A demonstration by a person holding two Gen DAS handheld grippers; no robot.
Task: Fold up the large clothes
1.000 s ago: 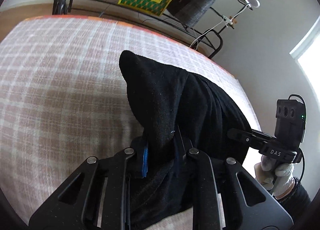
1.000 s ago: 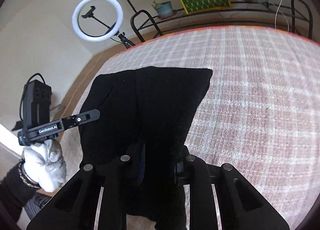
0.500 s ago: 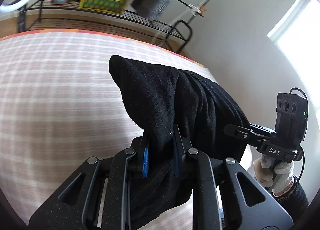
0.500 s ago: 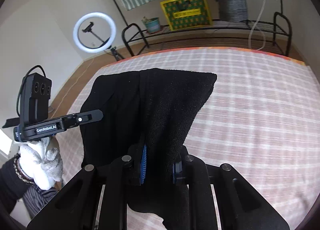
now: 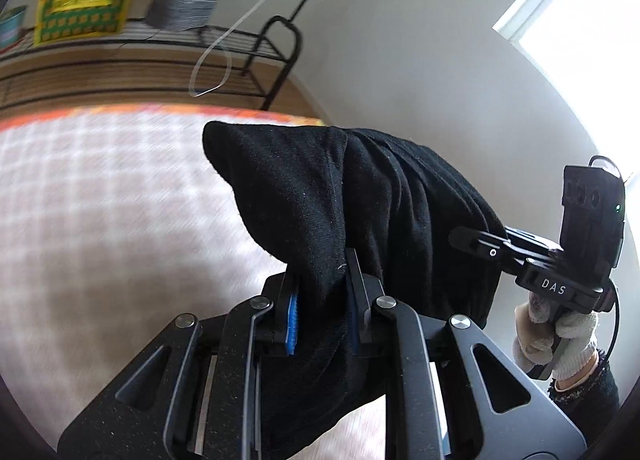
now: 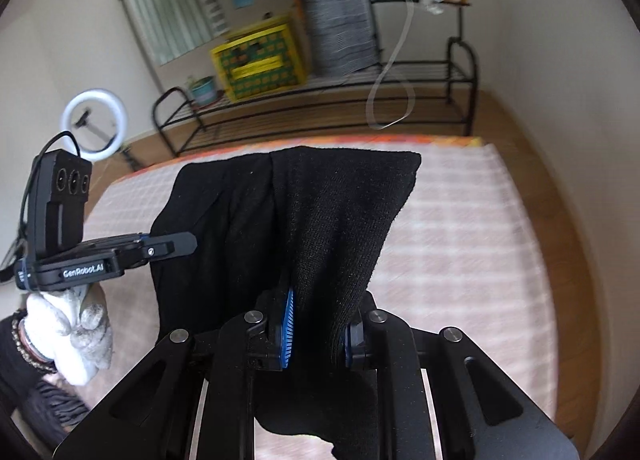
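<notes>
Both grippers (image 5: 320, 296) (image 6: 318, 324), garment (image 5: 360, 200) higher now

The garment (image 6: 320, 220) hangs between the left gripper (image 5: 320, 296) and right gripper (image 6: 320, 324), above the bed (image 6: 460, 240). Behind the bed stands a rack (image 6: 320, 100), a crate (image 6: 260, 60) on it.

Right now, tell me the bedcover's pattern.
Pink-and-white plaid with an orange edge; the bedcover shows best in the right wrist view.
</notes>
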